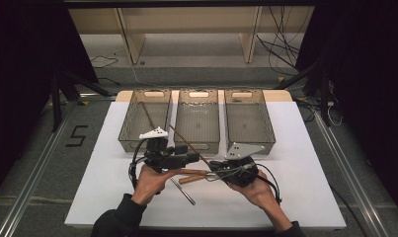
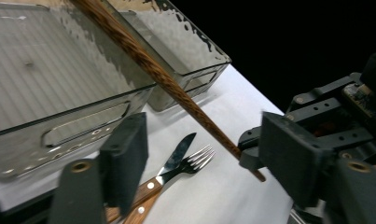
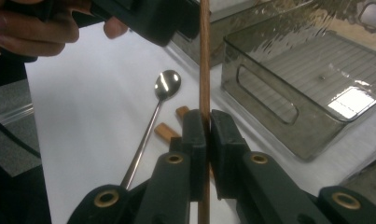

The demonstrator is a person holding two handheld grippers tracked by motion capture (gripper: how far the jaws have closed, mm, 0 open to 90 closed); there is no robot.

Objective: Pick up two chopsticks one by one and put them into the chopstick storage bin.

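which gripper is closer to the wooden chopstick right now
Right. The right gripper is shut on the wooden chopstick, pads pressing its lower end. The left gripper is open, its jaws straddling the stick without touching it.

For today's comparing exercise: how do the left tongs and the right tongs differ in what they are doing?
The right tongs are shut on the thin brown wooden chopstick; the left tongs stand open, nothing pressed between them. The right tongs lift the chopstick up off the table; the left tongs hover above the wooden-handled fork and knife. Both are black and hand-held.
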